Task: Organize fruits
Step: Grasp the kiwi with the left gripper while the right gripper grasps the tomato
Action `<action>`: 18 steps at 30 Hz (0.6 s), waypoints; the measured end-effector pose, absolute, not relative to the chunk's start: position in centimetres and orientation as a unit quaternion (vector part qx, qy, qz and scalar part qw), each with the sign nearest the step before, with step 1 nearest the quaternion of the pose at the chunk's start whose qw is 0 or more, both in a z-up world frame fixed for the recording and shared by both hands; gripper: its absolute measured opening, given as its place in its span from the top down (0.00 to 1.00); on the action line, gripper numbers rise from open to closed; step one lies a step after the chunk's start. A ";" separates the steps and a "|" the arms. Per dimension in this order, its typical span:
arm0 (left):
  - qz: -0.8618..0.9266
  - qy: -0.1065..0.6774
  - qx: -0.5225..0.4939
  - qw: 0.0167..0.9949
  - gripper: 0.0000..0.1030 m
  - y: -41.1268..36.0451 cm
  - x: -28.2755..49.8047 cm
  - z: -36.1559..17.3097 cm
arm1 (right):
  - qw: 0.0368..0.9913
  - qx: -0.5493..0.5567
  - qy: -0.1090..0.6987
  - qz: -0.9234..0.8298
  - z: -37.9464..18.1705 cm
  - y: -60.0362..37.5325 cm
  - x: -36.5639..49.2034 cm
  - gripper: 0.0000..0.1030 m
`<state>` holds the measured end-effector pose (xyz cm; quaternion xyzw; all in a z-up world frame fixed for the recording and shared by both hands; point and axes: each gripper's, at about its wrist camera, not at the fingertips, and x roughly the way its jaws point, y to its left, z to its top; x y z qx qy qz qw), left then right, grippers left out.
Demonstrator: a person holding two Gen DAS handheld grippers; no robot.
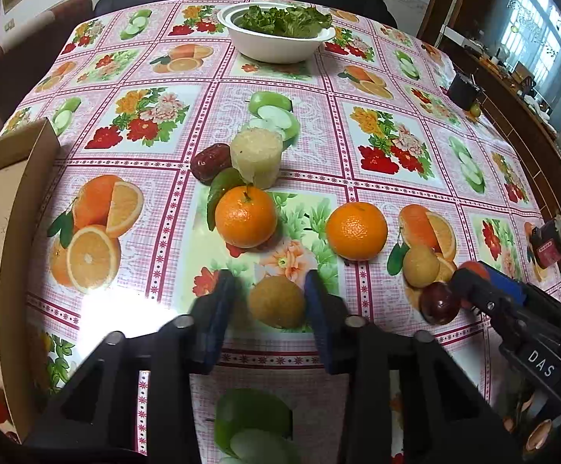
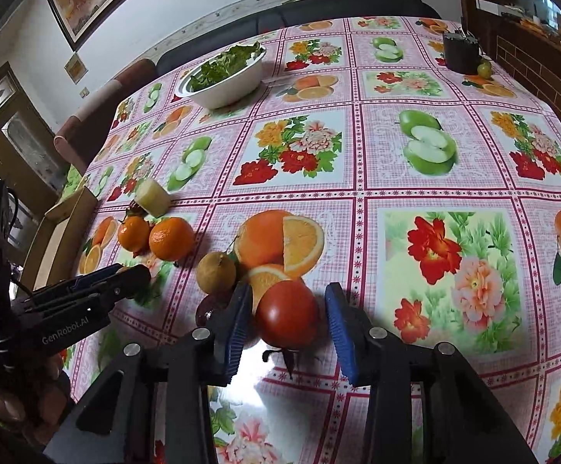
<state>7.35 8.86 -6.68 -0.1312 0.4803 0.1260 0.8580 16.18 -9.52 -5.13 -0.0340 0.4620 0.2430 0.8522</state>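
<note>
Blue-padded left gripper [image 1: 271, 301] pinched a brown round fruit [image 1: 277, 301] on the worktop [image 1: 396, 201]; right gripper [image 2: 289, 317] stood spread around a red tomato [image 2: 287, 315].

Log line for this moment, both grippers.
left gripper: around brown round fruit, contact unclear | right gripper: around tomato, far pad clear | both fruits on tablecloth

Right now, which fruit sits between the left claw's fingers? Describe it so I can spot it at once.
Start at the white bowl of green leaves at the far end of the fruit-print tablecloth and come down past the two round orange mandarins to the near edge. Between the left claw fingers sits a small round brownish-yellow fruit, dull and rough-skinned, smaller than the glossy mandarins.
</note>
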 end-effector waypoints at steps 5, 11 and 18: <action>0.121 0.484 -0.133 0.856 0.76 9.0 6.6 -6.5 | 0.856 -0.040 0.455 0.242 -5.0 -9.8 15.6 0.67; 0.126 0.470 -0.134 0.863 0.76 9.2 4.0 -4.8 | 0.863 -0.022 0.443 0.242 -3.6 -11.2 14.2 0.68; 0.160 0.450 -0.119 0.870 0.76 10.0 0.6 -2.4 | 0.864 -0.014 0.423 0.272 -1.1 -10.4 11.7 0.68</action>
